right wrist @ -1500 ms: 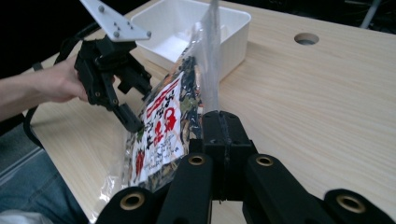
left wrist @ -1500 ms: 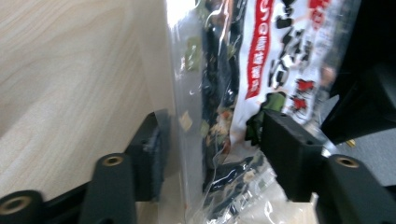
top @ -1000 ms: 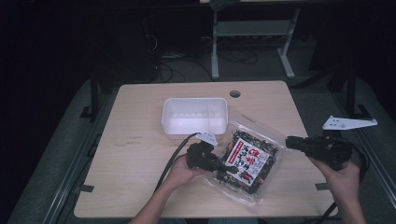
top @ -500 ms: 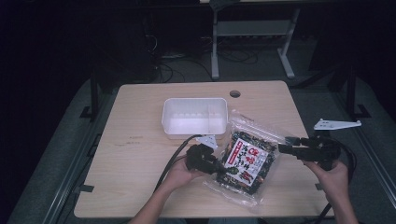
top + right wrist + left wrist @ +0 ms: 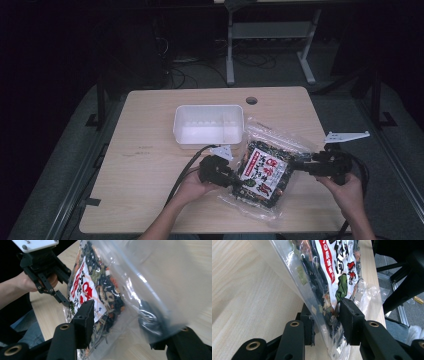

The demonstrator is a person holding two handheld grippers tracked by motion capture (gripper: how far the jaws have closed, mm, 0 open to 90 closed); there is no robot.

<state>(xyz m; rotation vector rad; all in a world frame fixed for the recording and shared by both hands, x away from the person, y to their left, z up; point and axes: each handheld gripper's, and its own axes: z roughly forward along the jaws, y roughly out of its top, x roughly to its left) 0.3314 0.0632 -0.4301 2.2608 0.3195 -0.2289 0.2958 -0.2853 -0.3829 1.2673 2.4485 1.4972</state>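
Left tongs (image 5: pixel 325 327) pinch snack bag (image 5: pixel 265 172) by its edge, holding it up off table (image 5: pixel 150 165). Right tongs (image 5: pixel 120 322) just opened wide, bag edge between jaws, not squeezed yet, likely getting ready to grab. White box (image 5: pixel 209 125) sits beyond left tongs.

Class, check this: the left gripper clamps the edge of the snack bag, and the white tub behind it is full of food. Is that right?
Not quite. The left gripper does clamp the snack bag, but the high view shows the white tub empty, not full of food.
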